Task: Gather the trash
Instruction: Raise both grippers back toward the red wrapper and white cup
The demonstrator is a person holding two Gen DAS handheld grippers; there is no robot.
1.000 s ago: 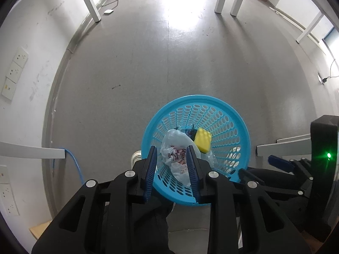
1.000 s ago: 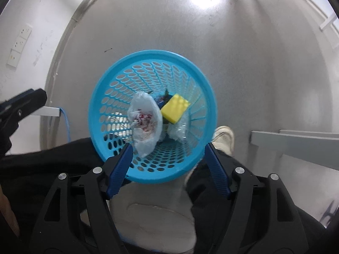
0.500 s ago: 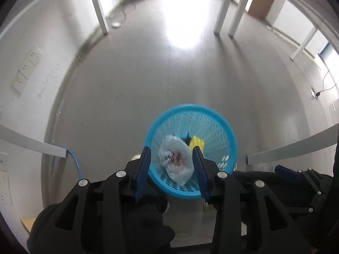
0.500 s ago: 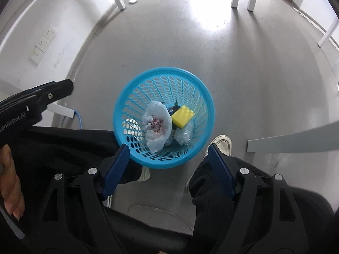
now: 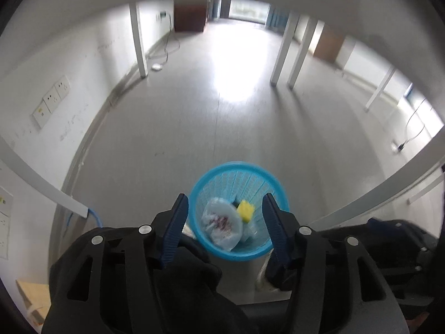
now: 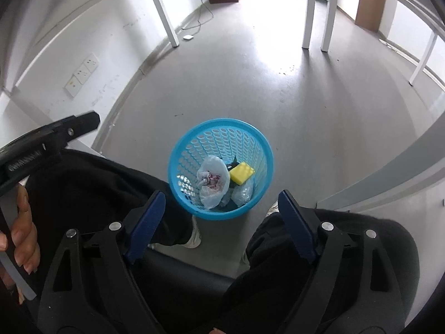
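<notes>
Both grippers, left and right, are being spread, empty, above the basket; the drop seems done, and more trash is likely to be sought.

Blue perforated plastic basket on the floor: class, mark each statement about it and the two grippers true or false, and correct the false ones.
1. The blue perforated plastic basket stands upright on the grey floor. True.
2. A yellow sponge block lies inside the basket. True.
3. The crumpled white plastic bag lies on the floor beside the basket. False: it is inside the basket.
4. The right gripper holds the yellow sponge. False: nothing is between its opening jaws.
5. The left gripper is clamped on the basket rim. False: it is above the basket, jaws opening and empty.
</notes>
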